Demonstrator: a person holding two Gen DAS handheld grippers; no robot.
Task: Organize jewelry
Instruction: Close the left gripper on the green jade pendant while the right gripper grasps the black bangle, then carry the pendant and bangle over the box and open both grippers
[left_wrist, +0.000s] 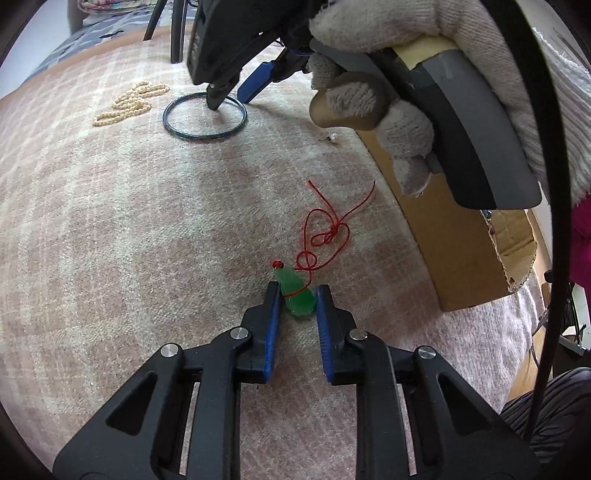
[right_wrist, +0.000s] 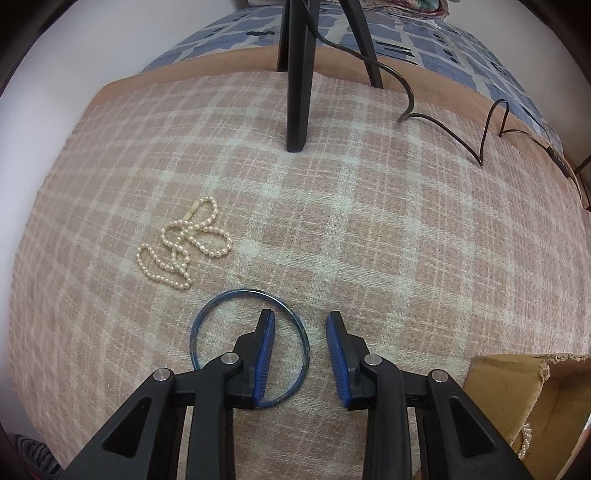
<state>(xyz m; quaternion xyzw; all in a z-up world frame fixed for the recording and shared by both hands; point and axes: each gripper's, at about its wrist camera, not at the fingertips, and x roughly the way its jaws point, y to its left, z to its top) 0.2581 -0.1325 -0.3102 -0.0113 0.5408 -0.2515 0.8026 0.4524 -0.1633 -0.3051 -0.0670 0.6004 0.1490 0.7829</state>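
In your left wrist view, your left gripper (left_wrist: 297, 295) points down at the pink plaid blanket (left_wrist: 110, 221) with its blue pads on either side of a green pendant (left_wrist: 297, 301). The pads sit right against the pendant's flanks and appear to pinch it. The pendant's red cord (left_wrist: 325, 229) trails away across the blanket in loose loops and a knot, with a small red bead at the pendant's top. Farther off, your right gripper (left_wrist: 236, 92) comes down over a dark blue bangle (left_wrist: 205, 116) lying flat; one black finger tip stands inside the ring and the blue-padded finger lies outside it. Your gloved right hand (left_wrist: 424, 74) wraps the grey handle. A pearl necklace (left_wrist: 129, 103) lies bunched to the left of the bangle, and a small stud earring (left_wrist: 330, 138) sits near the edge of a cardboard box (left_wrist: 461, 258) on the right.

In your right wrist view, the right gripper (right_wrist: 299, 321) is spread, straddling the near-right arc of the bangle (right_wrist: 195, 332): the left finger is inside the ring, the right finger outside, and neither pad touches the rim. The pearl necklace (right_wrist: 184, 243) lies in a tangle just beyond the bangle to the left. A black tripod leg (right_wrist: 297, 92) stands on the blanket (right_wrist: 406, 240) ahead, with a black cable (right_wrist: 443, 125) curling to its right. The cardboard box (right_wrist: 517, 391) shows at the lower right, with a strand of pearls at its side.
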